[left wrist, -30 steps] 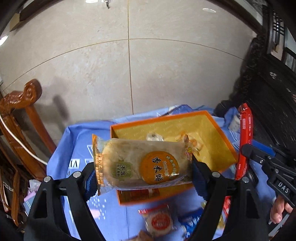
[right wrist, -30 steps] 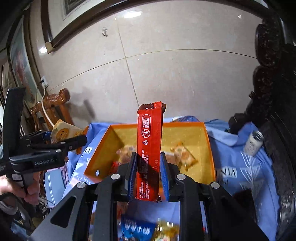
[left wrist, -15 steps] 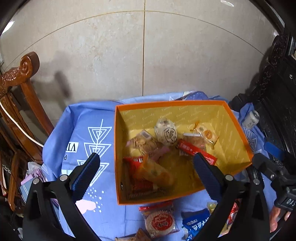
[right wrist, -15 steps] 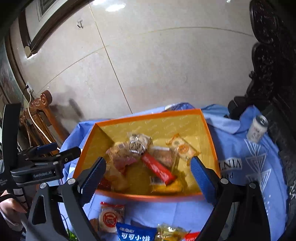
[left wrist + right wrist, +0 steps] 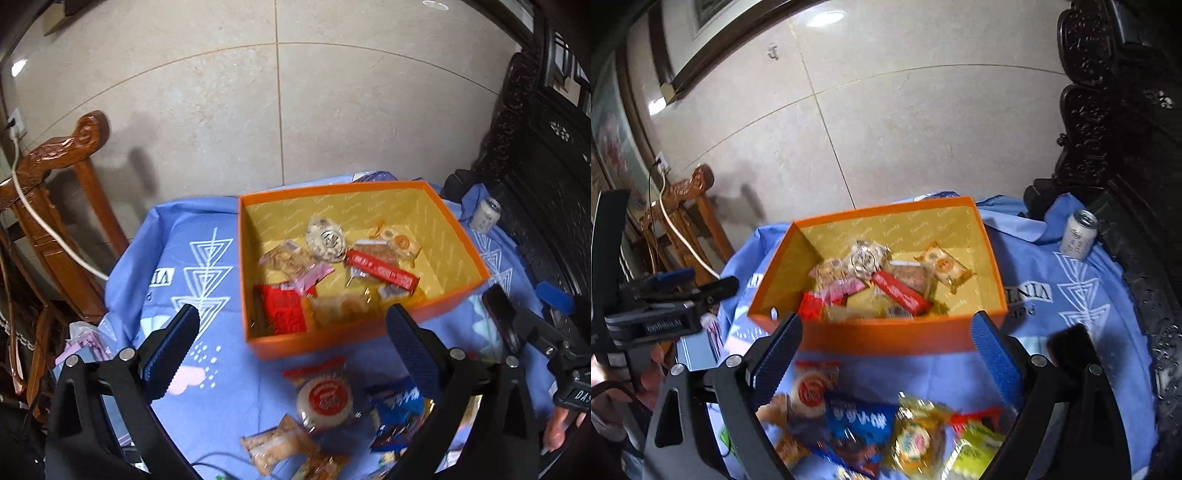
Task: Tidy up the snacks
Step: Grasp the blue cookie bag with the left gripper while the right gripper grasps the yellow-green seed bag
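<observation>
An orange box [image 5: 436, 192] with a yellow lining stands on the blue tablecloth and holds several snacks, among them a long red bar [image 5: 380, 272] and a pale rice cake packet [image 5: 341, 310]. The box also shows in the right wrist view [image 5: 886, 338]. My left gripper [image 5: 291, 347] is open and empty, just in front of the box. My right gripper [image 5: 886, 356] is open and empty, at the box's near wall. Loose snacks lie near me: a round red-labelled cake [image 5: 325, 400], a blue packet [image 5: 858, 428] and a yellow packet [image 5: 916, 439].
A small can [image 5: 1078, 234] stands at the right on the tablecloth [image 5: 166, 258]. A carved wooden chair [image 5: 55, 166] with a white cable is at the left. Dark carved furniture [image 5: 1126, 147] borders the right side. A tiled wall is behind.
Both grippers opened and dropped their snacks into the box: the left let go of the rice cake packet, the right the red bar. Both have since drawn back toward me.
</observation>
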`<state>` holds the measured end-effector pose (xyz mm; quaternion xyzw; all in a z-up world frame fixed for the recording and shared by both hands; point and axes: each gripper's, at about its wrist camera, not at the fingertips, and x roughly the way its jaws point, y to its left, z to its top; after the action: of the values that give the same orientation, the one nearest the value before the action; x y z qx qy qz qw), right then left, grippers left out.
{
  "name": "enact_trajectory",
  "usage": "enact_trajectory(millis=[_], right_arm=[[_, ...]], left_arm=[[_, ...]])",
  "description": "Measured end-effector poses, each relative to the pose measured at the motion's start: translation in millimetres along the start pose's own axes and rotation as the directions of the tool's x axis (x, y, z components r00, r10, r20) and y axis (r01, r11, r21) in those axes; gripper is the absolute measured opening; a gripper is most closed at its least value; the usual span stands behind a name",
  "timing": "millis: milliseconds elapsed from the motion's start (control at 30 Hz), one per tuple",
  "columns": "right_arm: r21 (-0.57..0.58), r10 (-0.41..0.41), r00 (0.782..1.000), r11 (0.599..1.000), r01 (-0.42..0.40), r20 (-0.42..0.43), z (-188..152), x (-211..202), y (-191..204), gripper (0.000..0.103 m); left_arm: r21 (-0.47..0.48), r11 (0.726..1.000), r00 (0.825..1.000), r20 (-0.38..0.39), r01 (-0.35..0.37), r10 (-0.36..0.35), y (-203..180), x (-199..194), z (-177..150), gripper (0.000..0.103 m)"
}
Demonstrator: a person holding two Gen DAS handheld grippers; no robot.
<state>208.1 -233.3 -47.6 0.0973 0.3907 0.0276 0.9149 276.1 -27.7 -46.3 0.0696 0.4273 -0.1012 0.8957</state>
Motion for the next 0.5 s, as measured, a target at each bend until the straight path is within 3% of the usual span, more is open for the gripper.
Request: enact_trajectory(millis=[233,500], right_arm=[[-0.029,-0.048,0.994,0.999,0.045,-0.099,-65.8,-11.9,-21.0,0.094],[0.071,-0.097,0.970,0.991,0.116,-0.224,-122.1,8.1,-49.5,0.094]], left_arm=[[-0.010,1.000,1.000,-0.022,-0.012,0.012,15.1,-14.8,-60.1,0.099],[-0.051,0.999,0.997,-0.082,0.010,-0.014,16.2,-18.8,-112.4,0.099]])
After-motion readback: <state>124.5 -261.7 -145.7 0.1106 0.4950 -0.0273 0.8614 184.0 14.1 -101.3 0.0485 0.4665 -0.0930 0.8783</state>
